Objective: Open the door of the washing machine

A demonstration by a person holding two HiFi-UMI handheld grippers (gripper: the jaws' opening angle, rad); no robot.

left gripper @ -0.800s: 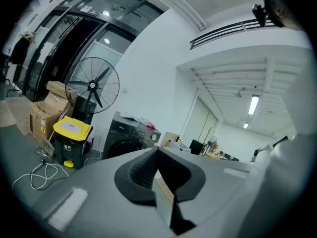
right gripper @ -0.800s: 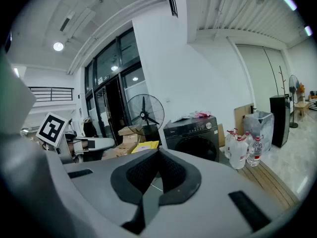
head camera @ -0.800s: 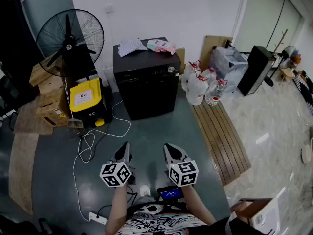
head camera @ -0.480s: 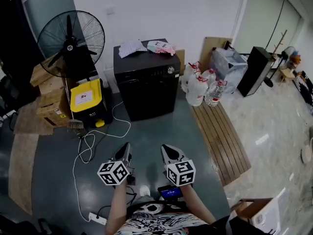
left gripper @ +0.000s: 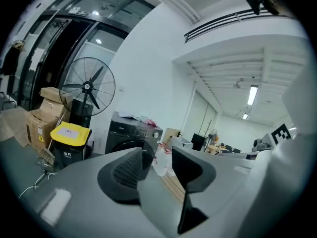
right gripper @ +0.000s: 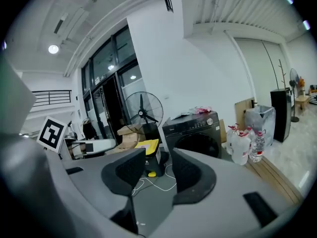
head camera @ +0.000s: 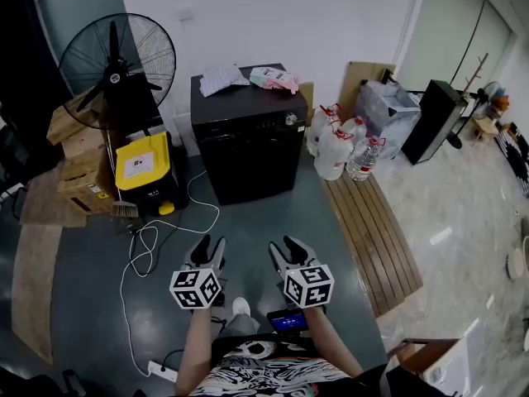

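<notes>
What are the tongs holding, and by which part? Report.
Nothing: left tongs and right tongs both stand open and empty, short of the washing machine.

The washing machine [head camera: 246, 143] is black, the bin [head camera: 145, 168] black with a yellow lid, the floor [head camera: 264, 217] dark blue-grey, the slatted boards [head camera: 372, 238] brown, the fan [head camera: 116, 64] black.

Ahead of the left gripper [head camera: 208, 245] and the right gripper [head camera: 283, 246] there are one washer [head camera: 248, 143], one fan [head camera: 117, 66], one bin [head camera: 147, 172], four bottles [head camera: 335, 154] and two cloths [head camera: 221, 78].
</notes>
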